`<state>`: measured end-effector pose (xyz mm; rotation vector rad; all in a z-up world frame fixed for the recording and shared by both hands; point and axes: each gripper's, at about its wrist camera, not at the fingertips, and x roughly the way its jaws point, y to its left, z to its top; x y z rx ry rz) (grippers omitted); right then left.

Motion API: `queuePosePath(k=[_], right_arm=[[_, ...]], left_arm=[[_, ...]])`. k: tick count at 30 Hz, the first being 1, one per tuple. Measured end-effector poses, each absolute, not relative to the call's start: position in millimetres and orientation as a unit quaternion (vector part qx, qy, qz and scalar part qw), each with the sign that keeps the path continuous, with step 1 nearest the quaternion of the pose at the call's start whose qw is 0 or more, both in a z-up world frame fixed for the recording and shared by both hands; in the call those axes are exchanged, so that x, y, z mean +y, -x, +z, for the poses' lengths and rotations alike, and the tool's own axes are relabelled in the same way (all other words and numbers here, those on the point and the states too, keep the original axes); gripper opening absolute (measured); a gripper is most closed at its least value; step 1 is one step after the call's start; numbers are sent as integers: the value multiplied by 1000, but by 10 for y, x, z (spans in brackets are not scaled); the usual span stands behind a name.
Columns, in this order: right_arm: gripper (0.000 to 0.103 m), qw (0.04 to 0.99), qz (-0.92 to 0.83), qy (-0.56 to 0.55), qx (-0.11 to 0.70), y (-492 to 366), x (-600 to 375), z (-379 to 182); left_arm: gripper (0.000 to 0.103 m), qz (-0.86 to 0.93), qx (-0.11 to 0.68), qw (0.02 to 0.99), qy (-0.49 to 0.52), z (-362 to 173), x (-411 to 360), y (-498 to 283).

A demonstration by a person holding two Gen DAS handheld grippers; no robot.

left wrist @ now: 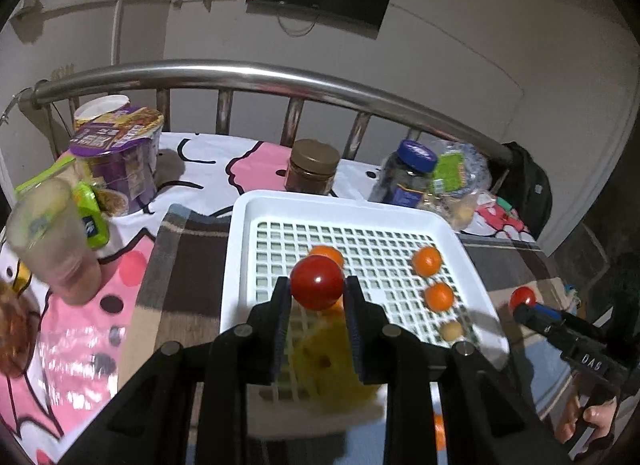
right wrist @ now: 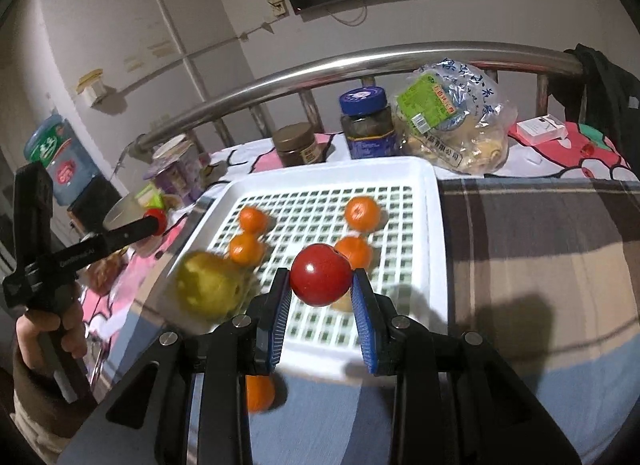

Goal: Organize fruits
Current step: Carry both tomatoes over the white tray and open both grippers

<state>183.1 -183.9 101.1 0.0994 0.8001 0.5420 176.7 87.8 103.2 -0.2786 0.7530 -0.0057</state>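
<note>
A white slotted tray (left wrist: 240, 249) (right wrist: 434, 225) lies on the bed. It holds several oranges (left wrist: 427, 261) (right wrist: 362, 213), a yellow pear (left wrist: 332, 361) (right wrist: 208, 289) and a small tan fruit (left wrist: 452, 331). My left gripper (left wrist: 317, 289) is shut on a red tomato (left wrist: 317, 283) above the tray's near side. My right gripper (right wrist: 320, 281) is shut on another red tomato (right wrist: 321, 274) (left wrist: 522, 297) above the tray's near right part. One orange (right wrist: 260, 391) lies on the blanket in front of the tray.
A steel bed rail (left wrist: 256, 77) (right wrist: 360, 61) runs along the back. In front of it stand a brown-lidded jar (left wrist: 314, 167), a blue-lidded jar (right wrist: 366, 123), a purple noodle cup (left wrist: 120, 157), a plastic cup (left wrist: 52, 237) and a food bag (right wrist: 452, 117).
</note>
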Motion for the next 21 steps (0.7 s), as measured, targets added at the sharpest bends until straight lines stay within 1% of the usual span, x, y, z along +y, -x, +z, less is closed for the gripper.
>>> queuePosePath(k=[8, 16, 21], right_arm=[[29, 878, 237, -52, 414, -2579, -1683, 1006], [29, 863, 216, -30, 456, -3098, -1376, 746], [29, 857, 207, -20, 471, -3273, -1254, 596]], left_arm=[[29, 11, 412, 899, 148, 839, 993, -2377], [29, 17, 448, 880, 155, 593, 1001, -2824], [29, 20, 459, 875, 152, 511, 990, -2961]])
